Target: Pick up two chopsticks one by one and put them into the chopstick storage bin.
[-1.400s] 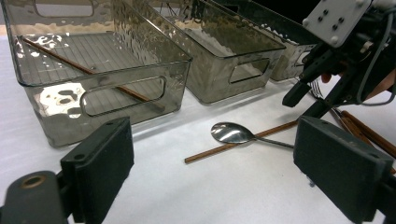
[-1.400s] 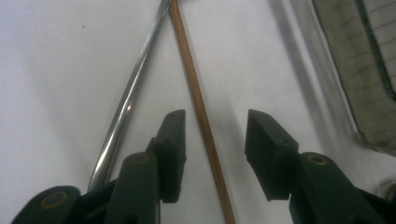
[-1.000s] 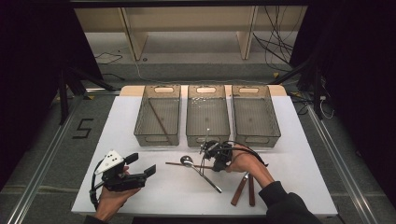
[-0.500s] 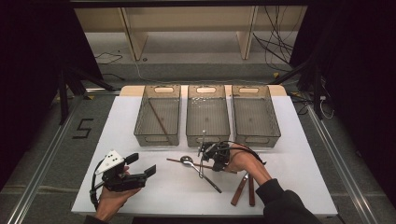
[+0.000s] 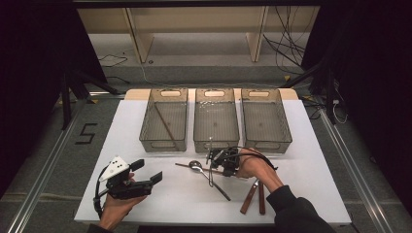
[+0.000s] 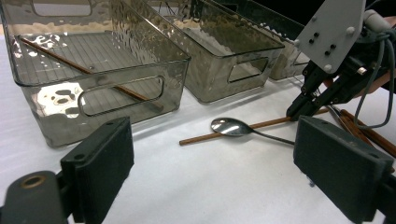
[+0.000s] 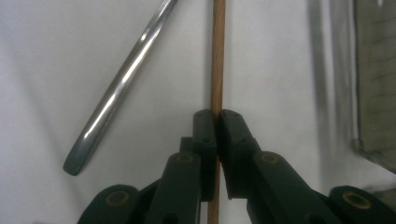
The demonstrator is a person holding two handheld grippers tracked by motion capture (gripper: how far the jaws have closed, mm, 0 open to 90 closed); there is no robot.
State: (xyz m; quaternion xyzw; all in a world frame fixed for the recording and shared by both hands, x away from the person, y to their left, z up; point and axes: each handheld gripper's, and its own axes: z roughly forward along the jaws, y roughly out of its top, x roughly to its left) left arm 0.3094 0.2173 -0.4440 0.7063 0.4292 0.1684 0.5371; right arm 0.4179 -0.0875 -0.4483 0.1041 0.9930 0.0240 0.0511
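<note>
The left gripper (image 5: 145, 177) sits low over the tabletop (image 5: 301, 160) in the person's left hand (image 5: 116, 208), its jaws spread wide with nothing between them. Ahead of those jaws, in the left gripper view, stands a clear bin (image 6: 93, 70) with one wooden chopstick (image 6: 84, 70) lying slantwise inside, and a second bin (image 6: 224, 51) just to its right. Between the open jaws and farther off, a spoon (image 6: 229, 127) lies on the tabletop with its bowl resting on a second chopstick (image 6: 219, 135). That chopstick runs right to the right gripper (image 5: 219, 160), whose jaws have just been closing and now pinch the stick between their pads; in the right gripper view the stick passes straight up through the clamped tips, touching both. Left of those jaws there lies a shiny metal handle (image 7: 121, 88), tilted and apart from the stick. A bin wall (image 7: 373, 79) stands at the right of the jaws.
</note>
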